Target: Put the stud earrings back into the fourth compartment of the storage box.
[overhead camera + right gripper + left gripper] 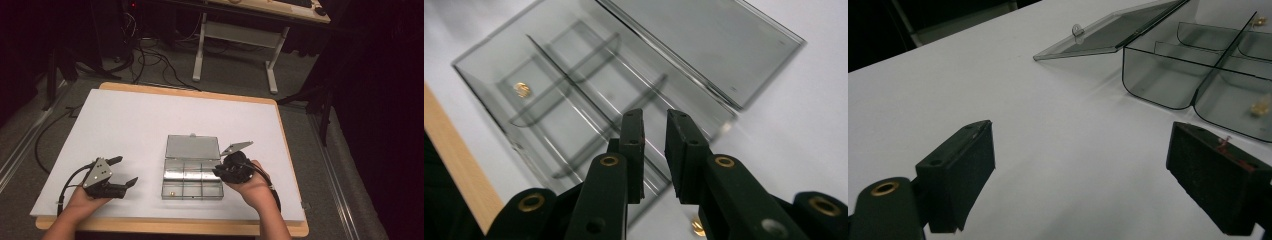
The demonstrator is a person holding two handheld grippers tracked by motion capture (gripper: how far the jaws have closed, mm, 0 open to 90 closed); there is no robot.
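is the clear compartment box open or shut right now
Open. The clear box has its lid swung back, lying on the white table behind the compartments, leaving the dividers uncovered from above.

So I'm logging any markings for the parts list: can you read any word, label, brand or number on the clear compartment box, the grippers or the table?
None can be read.
Clear compartment box and its open lid: no print or label.
Left gripper and right gripper: no lettering on the black jaws, just brass rivets.
White table: blank.
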